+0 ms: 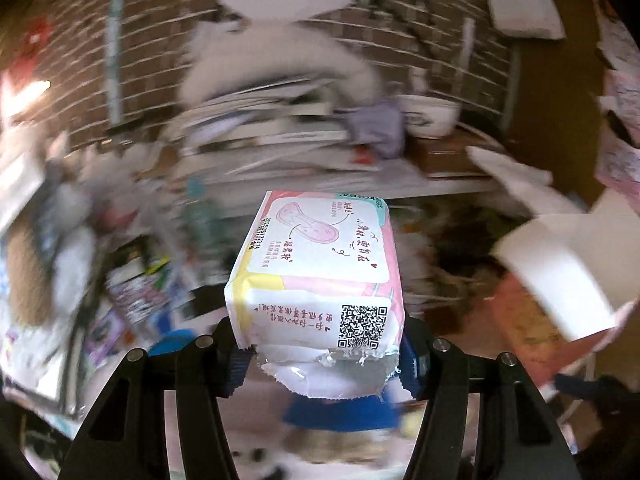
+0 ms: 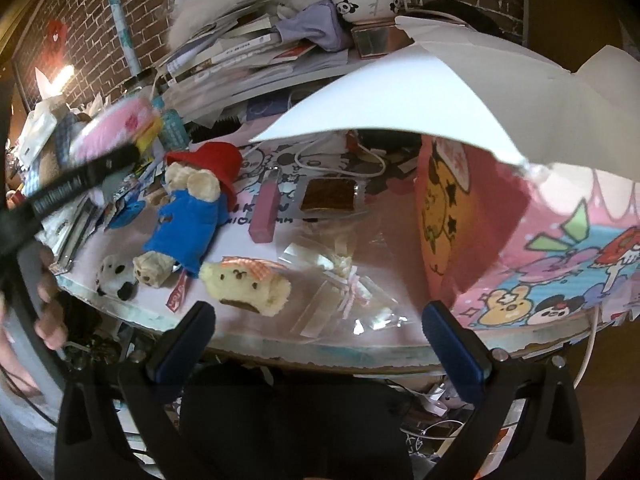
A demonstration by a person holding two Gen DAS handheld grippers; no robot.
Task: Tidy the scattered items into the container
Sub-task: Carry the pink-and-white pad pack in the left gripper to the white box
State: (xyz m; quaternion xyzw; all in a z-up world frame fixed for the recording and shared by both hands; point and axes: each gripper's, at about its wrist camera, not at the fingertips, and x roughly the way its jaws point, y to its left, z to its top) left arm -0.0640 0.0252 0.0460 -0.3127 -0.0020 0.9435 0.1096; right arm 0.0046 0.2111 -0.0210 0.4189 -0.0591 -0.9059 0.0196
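Left wrist: left claw (image 1: 322,354) clamps pink pad pack (image 1: 320,264) aloft.

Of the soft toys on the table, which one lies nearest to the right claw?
The small cream plush with the orange checked bow, at the table's front edge. The bear in the blue coat and the black-and-white plush lie further left.

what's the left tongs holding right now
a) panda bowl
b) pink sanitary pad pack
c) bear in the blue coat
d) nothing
b: the left tongs are clamped on the pink sanitary pad pack, while the bear in the blue coat lies on the table.
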